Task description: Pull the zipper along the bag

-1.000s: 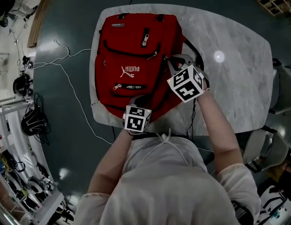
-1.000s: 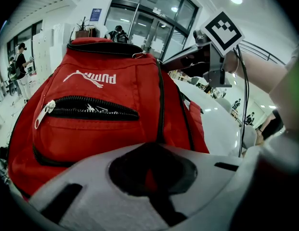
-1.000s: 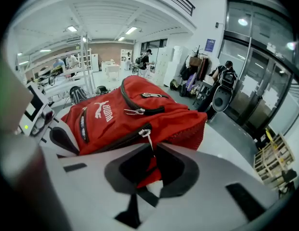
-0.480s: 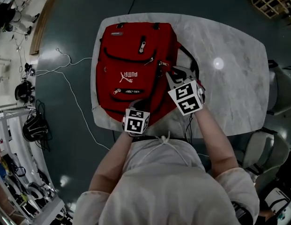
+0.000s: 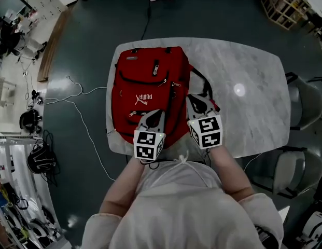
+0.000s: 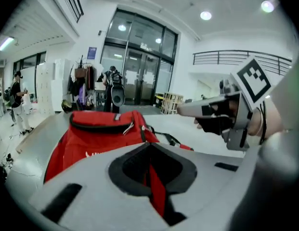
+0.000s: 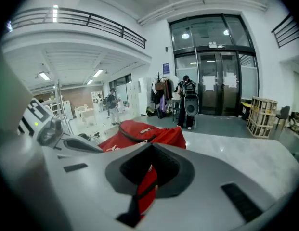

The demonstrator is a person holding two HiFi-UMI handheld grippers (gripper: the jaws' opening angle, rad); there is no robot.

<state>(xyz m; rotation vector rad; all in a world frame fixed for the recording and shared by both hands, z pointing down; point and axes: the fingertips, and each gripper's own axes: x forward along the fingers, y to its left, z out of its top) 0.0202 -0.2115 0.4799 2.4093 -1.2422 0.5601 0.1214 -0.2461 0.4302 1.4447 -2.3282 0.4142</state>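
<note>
Bag: a red backpack lay flat on the 9 o'clock half of the pale marble worktop, front panel up, white logo near its middle, its 6 o'clock end reaching the worktop's near edge.
Zipper: a silver pull showed on the upper front pocket, toward the bag's 12 o'clock end; dark zipper lines curved across the front below it.
Straps: black straps spilled off the bag's 3 o'clock side onto the marble.
Left gripper: the left gripper sat at the bag's 6 o'clock end, pointing toward 12 o'clock.
Left jaws: pressed together, with a narrow fold of the bag's red fabric pinched in the slit between them – seen in the left gripper view.
Right gripper: the right gripper was at about 4 o'clock of the bag, beside the straps and just beside the left gripper.
Right jaws: closed too, nipping red bag fabric crossed by a dark band; whether a zipper pull was in the pinch could not be told.
Person: seen from above at 6 o'clock of the worktop, one gripper in each hand, pale sleeves.
Floor: dark, with a white cable trailing at 9 o'clock of the worktop.
Chairs: grey chairs stood at the worktop's 3 o'clock side.
</note>
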